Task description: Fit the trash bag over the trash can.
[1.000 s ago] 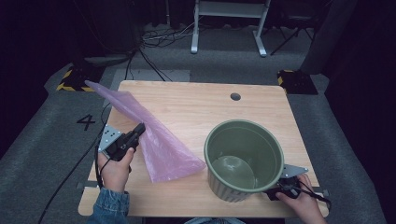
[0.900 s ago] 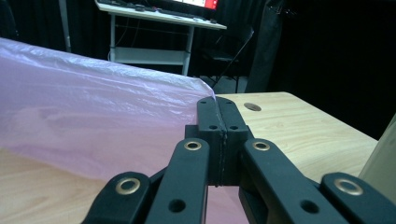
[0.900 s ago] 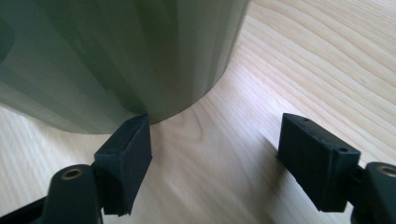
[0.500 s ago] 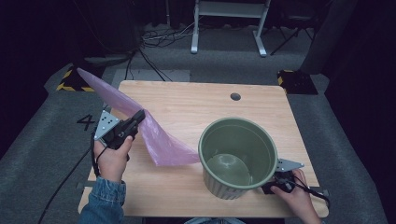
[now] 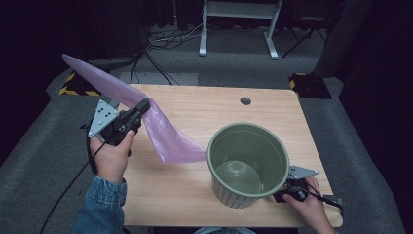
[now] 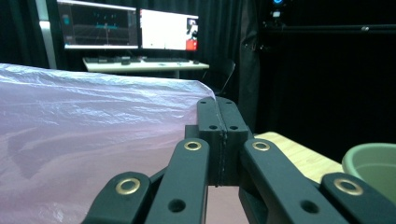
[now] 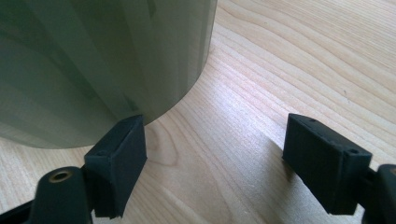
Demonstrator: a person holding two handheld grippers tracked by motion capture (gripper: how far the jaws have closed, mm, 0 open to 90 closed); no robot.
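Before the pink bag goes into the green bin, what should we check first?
1. Left gripper shut on the pink bag: ok.
2. Bag lifted off the table: partly, its low end looks to rest by the green bin: not ok.
3. Bin upright, nothing inside: ok.
4. Right gripper open beside the bin's base, not gripping it: not ok.
5. Bag's mouth open: cannot tell.

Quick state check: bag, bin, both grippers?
Pink translucent plastic bag: pinched in the left gripper, held up off the table, lower end hanging by the bin's rim.
Green ribbed plastic bin: upright on the wooden table, nothing inside.
Left gripper: shut on the bag.
Right gripper: open, low at the bin's base, one pad beside the wall, nothing between the jaws.
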